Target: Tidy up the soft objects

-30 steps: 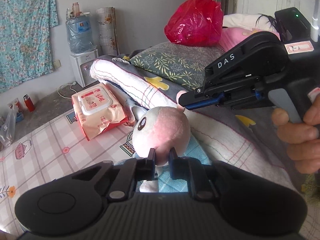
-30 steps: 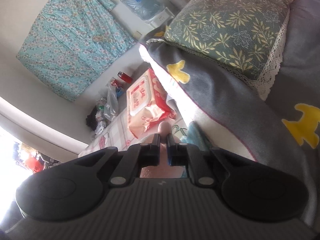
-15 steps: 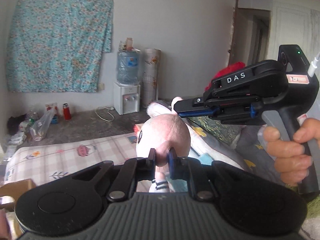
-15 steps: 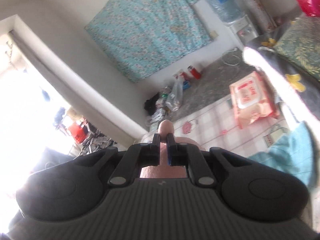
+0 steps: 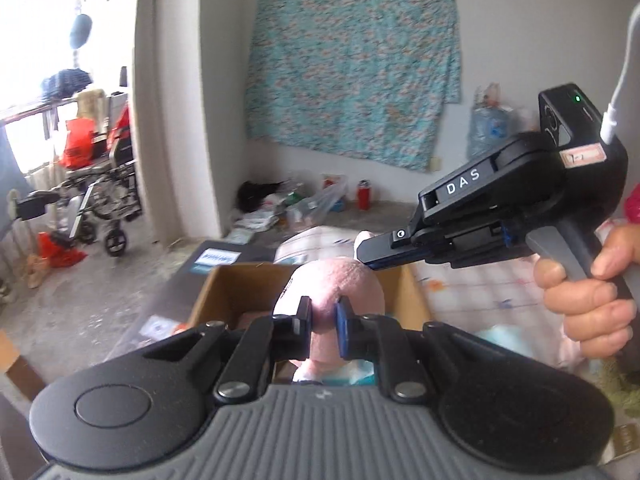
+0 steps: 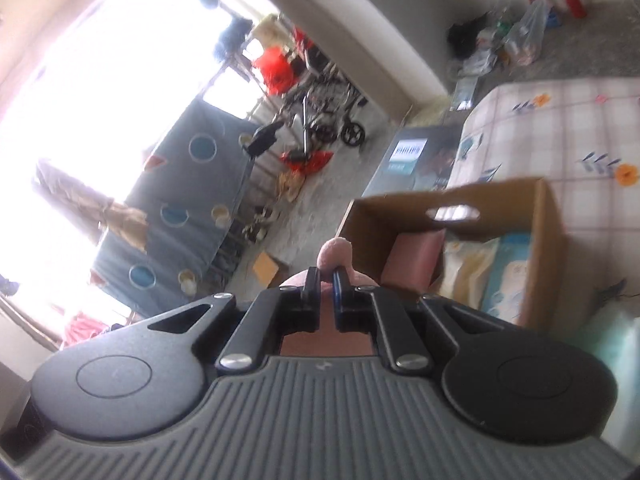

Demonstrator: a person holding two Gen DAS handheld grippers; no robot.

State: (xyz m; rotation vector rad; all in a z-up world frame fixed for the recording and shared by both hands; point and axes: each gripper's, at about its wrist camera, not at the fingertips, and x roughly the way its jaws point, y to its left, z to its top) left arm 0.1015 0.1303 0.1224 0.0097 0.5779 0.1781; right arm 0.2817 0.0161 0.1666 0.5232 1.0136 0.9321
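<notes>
plush toy [image 5: 336,280]: round pink head, short fuzzy pile, squishy enough that it dents where it's pinched. It hangs in the air right above the open box, held from two sides.
left gripper [image 5: 323,322]: black plastic claw, nearly closed, the two flat pads squeezed into the back of the plush head. One pad has a blue face.
right gripper [image 5: 370,246]: black body with "DAS" printed on it, long thin fingers, jaws pressed together on a little pink nub of the toy, an ear I think. In its own camera the nub [image 6: 334,254] pokes up between the fingers.
right hand [image 5: 592,296]: wrapped round the grey trigger and the grip.
cardboard box [image 6: 544,216]: plain brown corrugated, open top, oval hand slot in one wall. It sits on the bed edge, directly under the toy.
inside the box: a pink boxy pack [image 6: 416,256] plus a couple of soft plastic packs [image 6: 508,272], pale yellow and light blue. Printing too blurry to read.
bed sheet [image 6: 560,128]: smooth pale check with small flower prints.
wall cloth [image 5: 352,80]: thin teal floral fabric hanging flat on the white wall.
floor [image 5: 80,300]: rough grey concrete, with a folded metal wheelchair [image 5: 100,196] by the bright doorway.
</notes>
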